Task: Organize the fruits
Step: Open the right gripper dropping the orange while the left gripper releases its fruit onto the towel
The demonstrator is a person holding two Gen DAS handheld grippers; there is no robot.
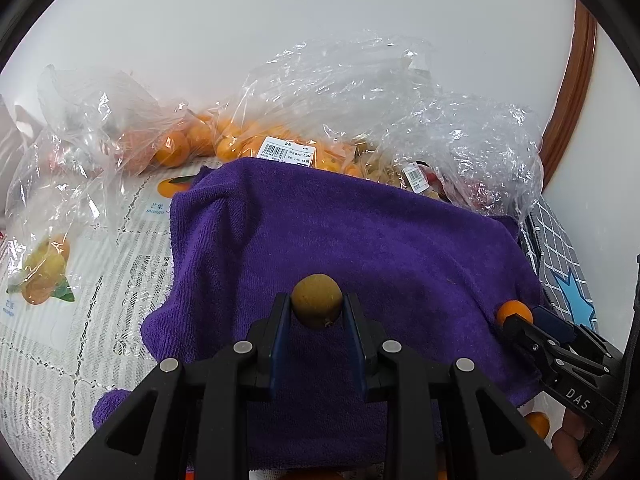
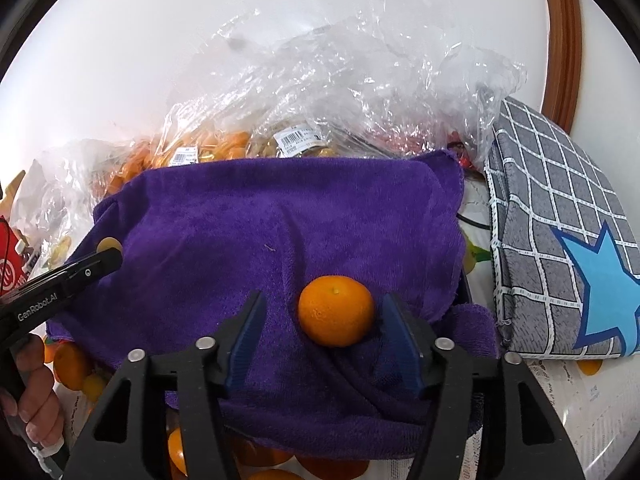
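We are holding one fruit on the left and standing open around another on the right.

On the left, our left gripper [image 1: 316,312] is clamping a small brownish-green fruit [image 1: 317,305] between its pads, at twelve o'clock from the wrist, above the purple towel [image 1: 360,240]. On the right, our right gripper [image 2: 322,316] is standing with its jaws apart and the tangerine [image 2: 336,310] is lying on the towel between them, dead ahead at twelve o'clock, clear of both pads. The tangerine is round, so no long axis is constraining the approach, and we judge the right hand nearer to it.
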